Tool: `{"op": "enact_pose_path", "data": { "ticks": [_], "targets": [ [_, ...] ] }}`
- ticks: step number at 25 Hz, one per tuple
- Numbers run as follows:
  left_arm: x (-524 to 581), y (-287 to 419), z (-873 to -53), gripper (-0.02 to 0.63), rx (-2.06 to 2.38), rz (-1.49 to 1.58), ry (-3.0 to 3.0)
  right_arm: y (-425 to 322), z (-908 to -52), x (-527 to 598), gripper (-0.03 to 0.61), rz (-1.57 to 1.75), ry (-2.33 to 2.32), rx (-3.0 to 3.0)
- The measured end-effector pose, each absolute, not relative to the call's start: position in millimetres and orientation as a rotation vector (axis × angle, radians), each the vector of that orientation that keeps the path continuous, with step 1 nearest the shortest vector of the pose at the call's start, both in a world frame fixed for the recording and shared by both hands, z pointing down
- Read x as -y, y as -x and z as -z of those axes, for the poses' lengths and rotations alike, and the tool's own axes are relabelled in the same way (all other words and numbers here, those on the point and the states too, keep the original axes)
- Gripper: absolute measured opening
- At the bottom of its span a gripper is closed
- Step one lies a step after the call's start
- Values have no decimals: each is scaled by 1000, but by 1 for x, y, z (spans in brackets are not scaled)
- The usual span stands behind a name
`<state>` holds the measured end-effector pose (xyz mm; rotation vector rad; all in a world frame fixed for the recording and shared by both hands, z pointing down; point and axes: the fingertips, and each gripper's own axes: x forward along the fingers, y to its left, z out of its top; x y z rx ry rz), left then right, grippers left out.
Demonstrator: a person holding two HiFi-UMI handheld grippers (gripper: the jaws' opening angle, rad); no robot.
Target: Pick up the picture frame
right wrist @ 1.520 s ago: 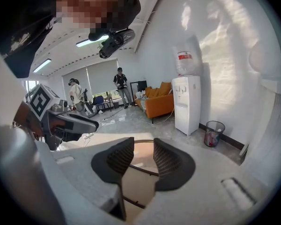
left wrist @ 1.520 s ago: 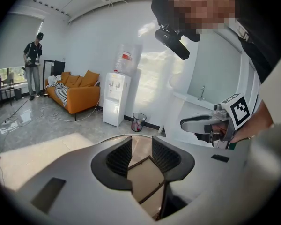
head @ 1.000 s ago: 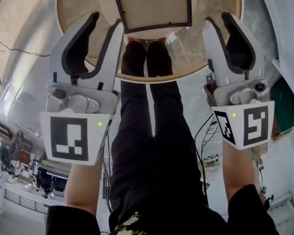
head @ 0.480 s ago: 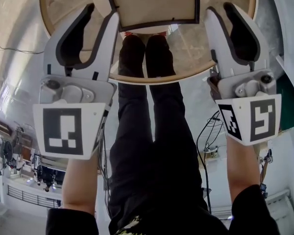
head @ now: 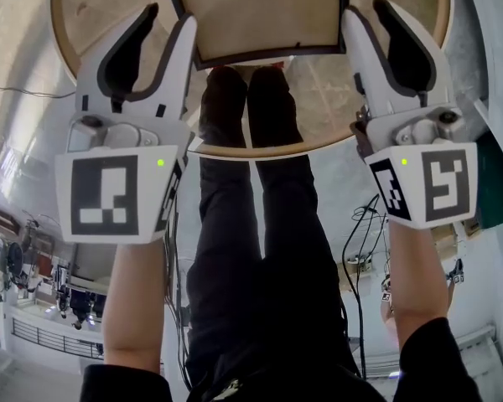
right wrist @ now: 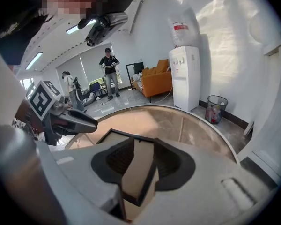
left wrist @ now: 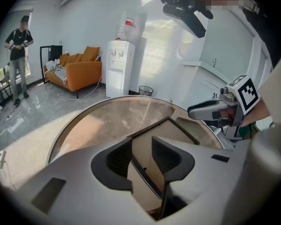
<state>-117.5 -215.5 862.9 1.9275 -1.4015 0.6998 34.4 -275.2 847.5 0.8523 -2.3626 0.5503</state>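
The left hand-held gripper (head: 169,22) and right hand-held gripper (head: 367,12) are pale grey with black jaw linings, each carrying white cubes (head: 116,195) bearing black square markers. The person wears black trousers (head: 251,249).

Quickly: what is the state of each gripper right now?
Left gripper: open, jaws on either side of the picture frame edge, not clamped.
Right gripper: open, jaws astride the frame's opposite edge, not clamped.

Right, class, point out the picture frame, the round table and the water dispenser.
picture frame (head: 260,11): head view, middle of its pale panel.
round table (left wrist: 107,125): left gripper view, bare part of its top.
water dispenser (right wrist: 185,76): right gripper view, white front of its body.
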Motion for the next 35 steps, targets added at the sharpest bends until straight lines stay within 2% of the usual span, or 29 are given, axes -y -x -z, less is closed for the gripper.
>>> {"op": "enact_pose_path", "data": {
  "ticks": [5, 13, 17, 19, 21, 24, 35],
  "targets": [
    [222, 126, -886, 144, 1413, -706, -1905, -36, -870, 281, 123, -564, -851, 2315],
    [220, 130, -920, 140, 1380, -742, -1788, -39, -908, 287, 123, -791, -893, 2224],
    [217, 135, -926, 104, 1376, -735, -1756, -38, -922, 282, 121, -841, -882, 2155],
    [219, 136, -925, 103, 1376, -725, -1764, -38, -924, 281, 121, -882, -892, 2133],
    [221, 134, -924, 95, 1386, -716, -1779, -41, -924, 281, 80, -942, -911, 2118],
    [222, 135, -925, 83, 1399, -694, -1760, -45, -926, 281, 51, -1020, -920, 2094],
    [229, 136, -874, 69, 1440, -668, -1795, -46, -884, 279, 48, -976, -903, 2111]
  ]
}}
